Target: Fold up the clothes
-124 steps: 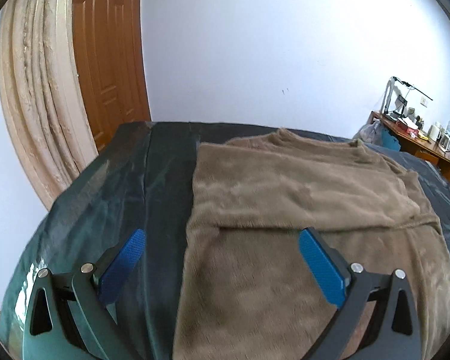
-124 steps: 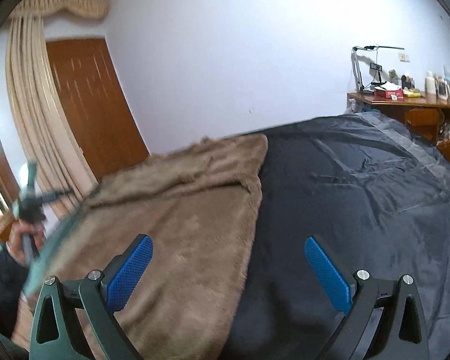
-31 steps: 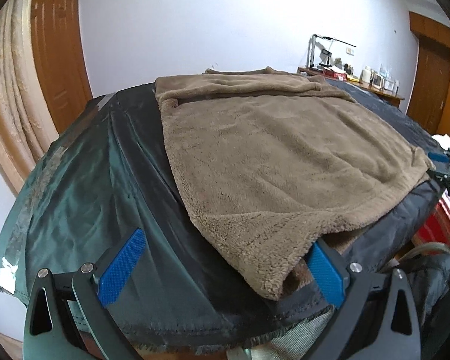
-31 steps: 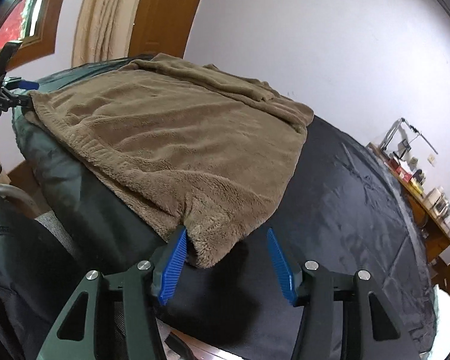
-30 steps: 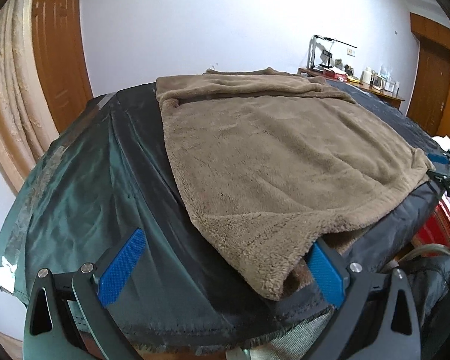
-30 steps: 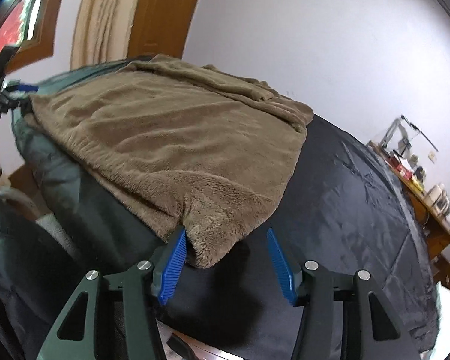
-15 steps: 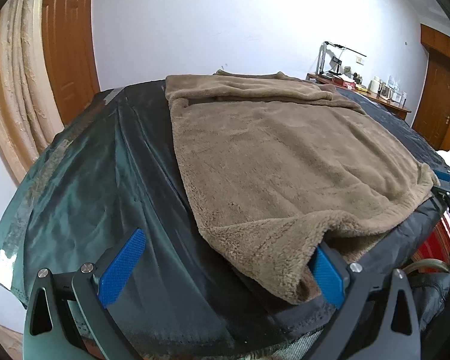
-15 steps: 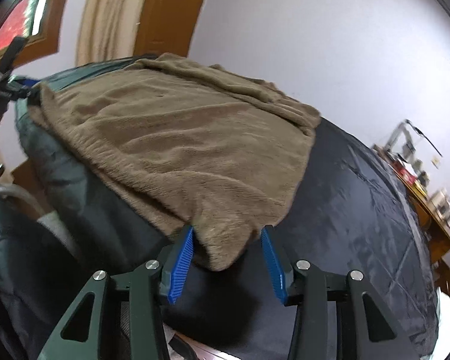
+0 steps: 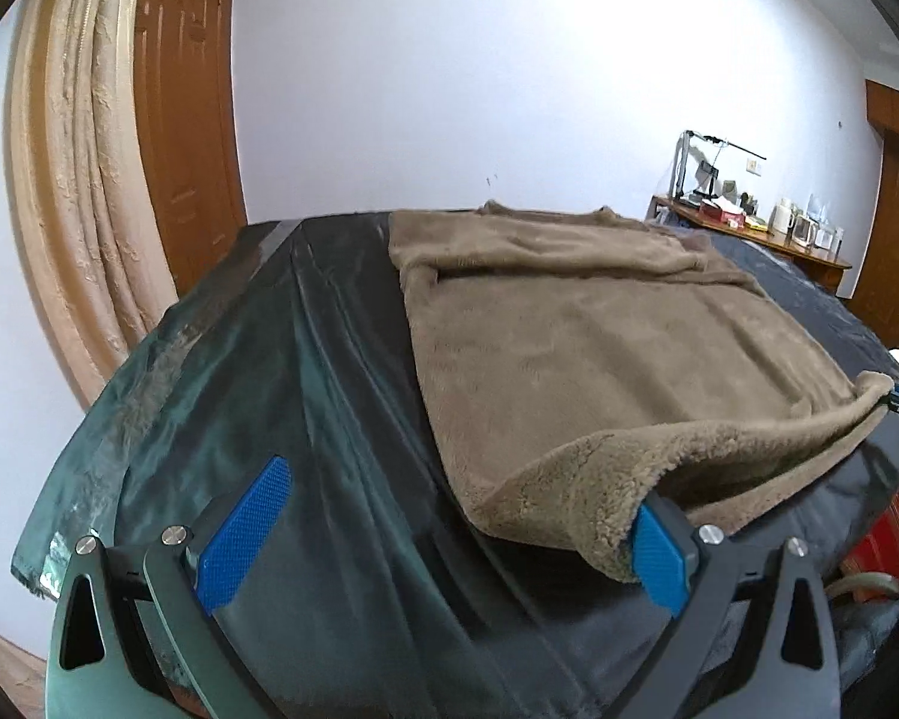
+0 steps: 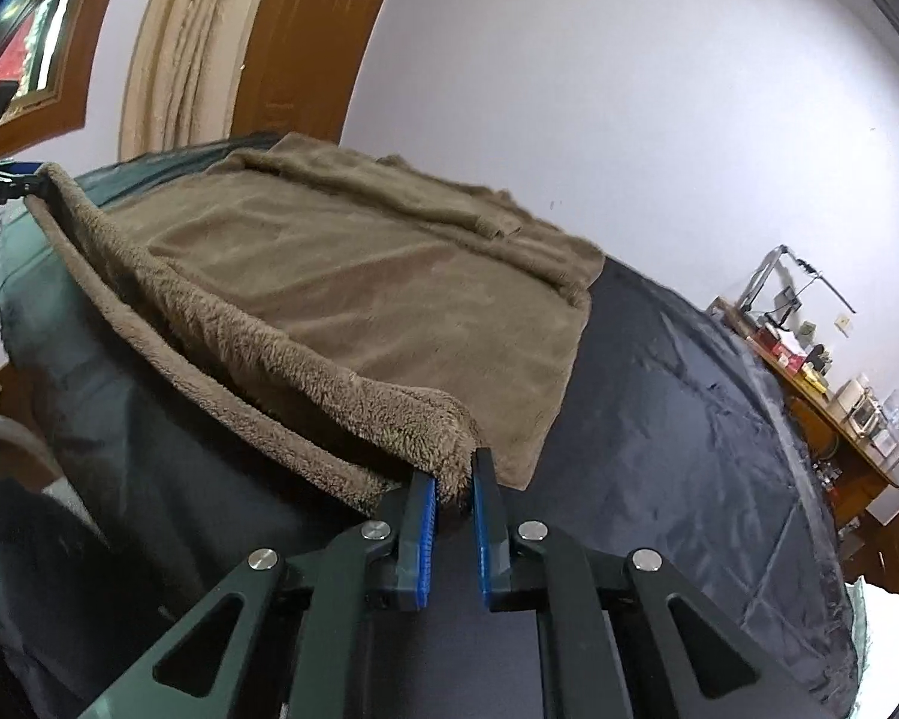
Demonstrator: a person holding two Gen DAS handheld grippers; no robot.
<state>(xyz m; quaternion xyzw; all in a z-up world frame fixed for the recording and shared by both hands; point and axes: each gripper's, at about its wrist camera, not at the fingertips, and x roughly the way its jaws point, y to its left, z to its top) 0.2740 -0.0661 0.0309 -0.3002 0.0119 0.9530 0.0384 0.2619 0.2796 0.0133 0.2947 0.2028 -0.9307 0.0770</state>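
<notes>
**Both tools at the near hem**

No legible writing anywhere (small white lettering on the far tool too blurred to read). Right tool [image 10: 452, 494] pinched nearly shut on a corner of the fuzzy brown fleece garment [image 10: 353, 293], lifted off the dark cloth-covered table [image 10: 677, 419]. Left tool [image 9: 449, 530] spread wide, hem corner draped against its right blue pad [image 9: 659, 557], nothing gripped.

Room had plain white walls [image 9: 509, 60], a wooden door [image 9: 186, 120], beige curtains [image 9: 72, 180], cluttered desk [image 9: 749, 230] in back.
</notes>
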